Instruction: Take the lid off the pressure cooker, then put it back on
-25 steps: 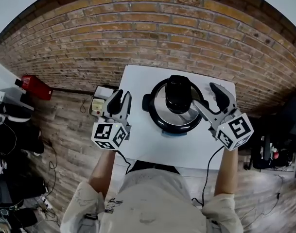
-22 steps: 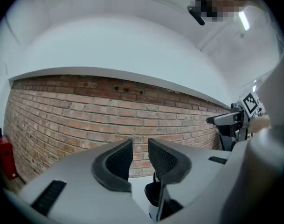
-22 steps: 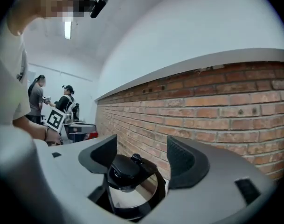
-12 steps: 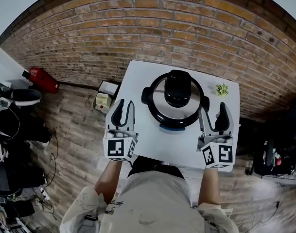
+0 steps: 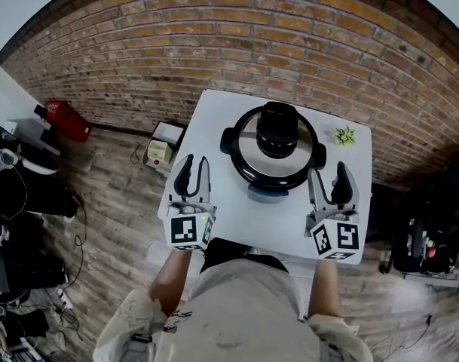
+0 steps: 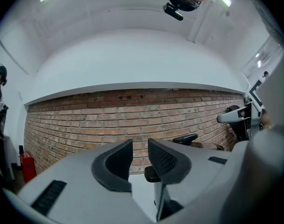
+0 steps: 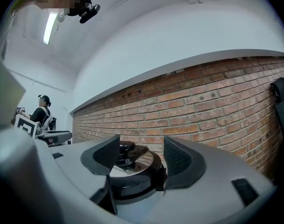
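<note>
The pressure cooker [image 5: 274, 157] stands at the middle of the white table [image 5: 229, 225], its steel lid [image 5: 253, 151] on and a black knob [image 5: 278, 130] on top. My left gripper [image 5: 193, 166] hovers left of the cooker, apart from it; its jaws stand a little open with nothing between them [image 6: 139, 146]. To the cooker's right, also apart from it, hangs my right gripper [image 5: 328, 173]. Its jaws are wide and closing, with nothing between them [image 7: 142, 143]. The cooker [image 7: 132, 171] shows beyond them in the right gripper view.
A small green plant [image 5: 344, 136] sits at the table's back right corner. A brick wall [image 5: 214, 51] runs behind the table. On the wooden floor to the left lie a red object [image 5: 63, 121] and a small box device [image 5: 160, 151]. Clutter lines both sides.
My right gripper has drawn back from the cooker's right side toward the table's front and straightened. The left gripper has shifted and now points straight at the wall. The cooker has not moved.
</note>
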`<state>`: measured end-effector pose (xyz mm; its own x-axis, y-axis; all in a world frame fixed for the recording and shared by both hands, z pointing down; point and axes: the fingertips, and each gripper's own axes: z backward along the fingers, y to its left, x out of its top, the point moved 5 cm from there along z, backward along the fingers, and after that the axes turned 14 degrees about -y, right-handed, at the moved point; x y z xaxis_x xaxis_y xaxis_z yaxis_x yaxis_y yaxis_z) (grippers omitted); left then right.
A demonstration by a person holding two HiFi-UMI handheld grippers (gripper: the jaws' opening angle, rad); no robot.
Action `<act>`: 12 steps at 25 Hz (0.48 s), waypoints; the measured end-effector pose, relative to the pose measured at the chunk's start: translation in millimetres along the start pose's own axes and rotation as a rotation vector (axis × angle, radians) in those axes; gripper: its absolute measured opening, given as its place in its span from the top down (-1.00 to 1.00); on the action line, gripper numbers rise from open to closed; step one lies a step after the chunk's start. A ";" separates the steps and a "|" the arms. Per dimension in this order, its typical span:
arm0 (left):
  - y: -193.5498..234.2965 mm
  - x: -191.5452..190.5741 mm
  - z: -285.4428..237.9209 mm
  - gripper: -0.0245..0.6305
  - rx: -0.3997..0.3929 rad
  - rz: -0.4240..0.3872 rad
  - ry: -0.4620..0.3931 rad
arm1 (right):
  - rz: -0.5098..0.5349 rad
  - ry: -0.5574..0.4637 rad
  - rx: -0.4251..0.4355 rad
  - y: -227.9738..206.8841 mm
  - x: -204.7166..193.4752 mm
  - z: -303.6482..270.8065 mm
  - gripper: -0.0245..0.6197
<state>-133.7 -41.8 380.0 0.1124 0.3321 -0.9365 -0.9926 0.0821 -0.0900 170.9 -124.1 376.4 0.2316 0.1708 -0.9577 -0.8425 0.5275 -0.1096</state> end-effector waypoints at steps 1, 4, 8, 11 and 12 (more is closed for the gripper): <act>-0.1 0.2 0.1 0.58 0.010 -0.008 0.003 | 0.006 -0.004 -0.007 -0.6 0.4 0.7 0.01; -0.8 -0.3 1.1 0.63 0.030 -0.044 0.018 | 0.024 -0.030 -0.049 -4.2 0.7 5.2 0.27; -2.3 2.4 2.9 0.80 0.025 -0.044 0.009 | 0.040 -0.042 -0.053 -5.6 -0.4 8.0 0.65; -4.9 5.3 1.2 0.88 -0.001 -0.026 -0.002 | 0.063 -0.027 -0.061 -4.6 -0.7 8.4 0.87; -5.6 5.6 1.2 0.88 -0.009 -0.020 -0.002 | 0.069 -0.022 -0.059 -3.4 -1.2 8.5 0.87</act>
<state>-127.4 -39.3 375.6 0.1325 0.3322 -0.9339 -0.9905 0.0805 -0.1119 177.6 -119.0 380.1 0.1818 0.2237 -0.9575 -0.8840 0.4636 -0.0596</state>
